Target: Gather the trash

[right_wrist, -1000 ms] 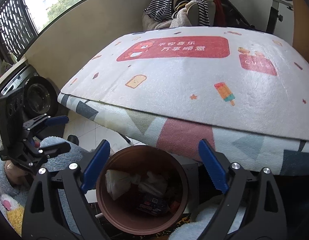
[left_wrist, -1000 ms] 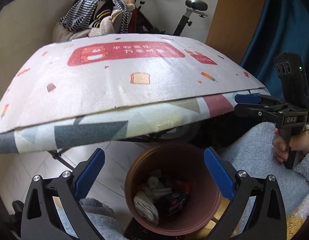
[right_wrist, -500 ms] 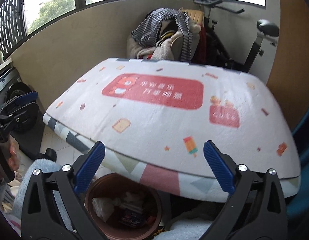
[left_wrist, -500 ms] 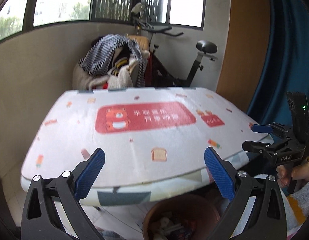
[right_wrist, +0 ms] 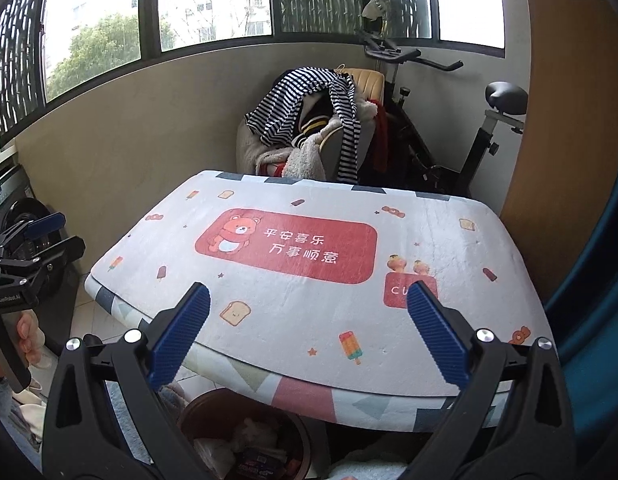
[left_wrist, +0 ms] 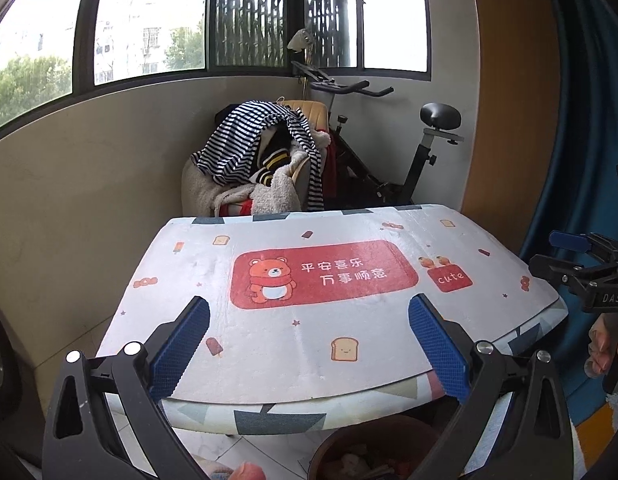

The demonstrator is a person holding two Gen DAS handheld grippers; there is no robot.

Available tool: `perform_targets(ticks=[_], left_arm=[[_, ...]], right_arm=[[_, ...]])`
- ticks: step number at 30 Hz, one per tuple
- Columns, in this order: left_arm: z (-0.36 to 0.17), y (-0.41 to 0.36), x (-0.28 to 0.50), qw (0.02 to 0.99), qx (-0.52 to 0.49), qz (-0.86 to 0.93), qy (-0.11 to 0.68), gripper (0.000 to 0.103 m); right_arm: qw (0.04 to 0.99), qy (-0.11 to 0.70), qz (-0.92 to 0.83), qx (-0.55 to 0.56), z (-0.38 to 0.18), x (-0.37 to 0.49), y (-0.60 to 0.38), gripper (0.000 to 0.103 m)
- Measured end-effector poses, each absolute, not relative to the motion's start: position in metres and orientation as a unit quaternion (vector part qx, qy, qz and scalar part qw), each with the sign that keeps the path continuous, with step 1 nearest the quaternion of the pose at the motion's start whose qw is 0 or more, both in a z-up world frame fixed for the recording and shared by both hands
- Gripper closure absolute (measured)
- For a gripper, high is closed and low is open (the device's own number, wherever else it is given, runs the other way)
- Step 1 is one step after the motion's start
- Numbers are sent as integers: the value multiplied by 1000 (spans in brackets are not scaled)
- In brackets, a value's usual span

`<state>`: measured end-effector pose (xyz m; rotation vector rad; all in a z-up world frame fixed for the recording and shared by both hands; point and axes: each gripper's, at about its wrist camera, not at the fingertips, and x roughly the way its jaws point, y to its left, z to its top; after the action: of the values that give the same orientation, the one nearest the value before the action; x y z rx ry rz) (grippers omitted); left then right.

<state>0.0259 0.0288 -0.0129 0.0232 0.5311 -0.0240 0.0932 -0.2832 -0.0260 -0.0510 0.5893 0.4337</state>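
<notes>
The right gripper (right_wrist: pixel 307 310) has its two blue fingers (right_wrist: pixel 179 334) wide apart over a table (right_wrist: pixel 489 240) with a mat that shows a red bear sign (right_wrist: pixel 287 246). A brown bin (right_wrist: pixel 245 438) with trash (right_wrist: pixel 255 454) inside sits under the table's near edge. The left gripper (right_wrist: pixel 55 232) is at the far left, held by a hand (right_wrist: pixel 27 336).

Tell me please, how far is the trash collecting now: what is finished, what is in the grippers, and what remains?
Done, it seems: the brown bin below the table's near edge already holds paper and wrappers. In hand: nothing; the left gripper and the right gripper are both open and empty above the table cover. Left: no loose trash shows on the cover, so the job looks about finished.
</notes>
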Motion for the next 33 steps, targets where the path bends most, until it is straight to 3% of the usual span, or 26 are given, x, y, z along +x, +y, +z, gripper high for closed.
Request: perform_targets(ticks=[33], left_arm=[[-8,20,23,961,45,-8,272,6]], right_arm=[[936,282,209,-30,-11,77,-285,6]])
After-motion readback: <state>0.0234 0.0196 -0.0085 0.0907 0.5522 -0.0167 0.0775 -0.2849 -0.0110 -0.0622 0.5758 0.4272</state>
